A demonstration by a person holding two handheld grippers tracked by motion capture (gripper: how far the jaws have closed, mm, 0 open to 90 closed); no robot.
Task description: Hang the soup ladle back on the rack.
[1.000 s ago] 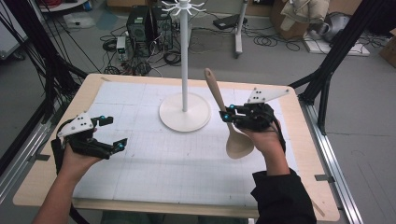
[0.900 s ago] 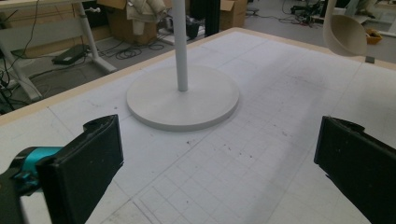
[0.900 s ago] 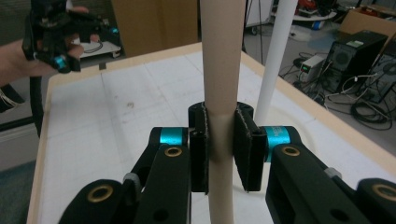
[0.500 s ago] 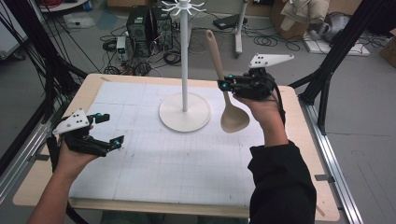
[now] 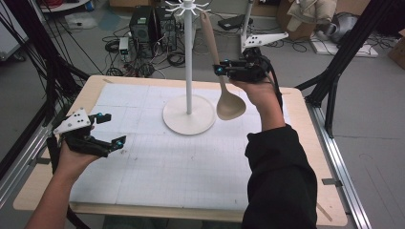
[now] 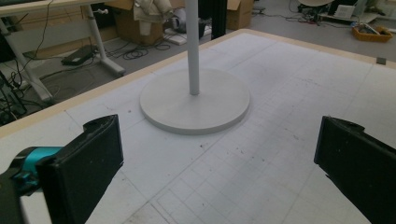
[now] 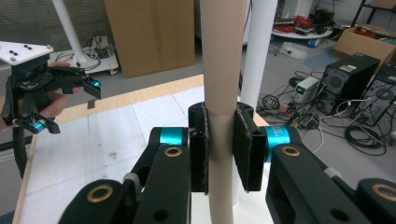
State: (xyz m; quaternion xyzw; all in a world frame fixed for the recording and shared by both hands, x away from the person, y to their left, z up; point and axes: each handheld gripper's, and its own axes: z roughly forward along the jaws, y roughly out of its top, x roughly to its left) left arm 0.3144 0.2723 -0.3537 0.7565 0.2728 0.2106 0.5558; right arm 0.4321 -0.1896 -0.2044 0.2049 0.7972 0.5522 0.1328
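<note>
Jaws on the right gripper (image 5: 220, 70) clamped on the handle of a beige spoon (image 5: 228, 102), seen upper centre of the high view; in the right gripper view the handle (image 7: 223, 70) runs straight up between the two pads. Spoon hangs bowl-down, clear of the worktop (image 5: 296, 102), just right of the white hook stand (image 5: 188, 57) (its round base (image 5: 189, 115) sits mid-frame on the white grid mat (image 5: 181, 167)). Spoon's top end sits near the hook ring at the top edge; can't tell if it touches a hook. Left gripper (image 5: 109, 129) at lower left of the high view, jaws wide apart, holding nothing; left gripper view looks across the mat at the stand base (image 6: 194, 100).
</note>
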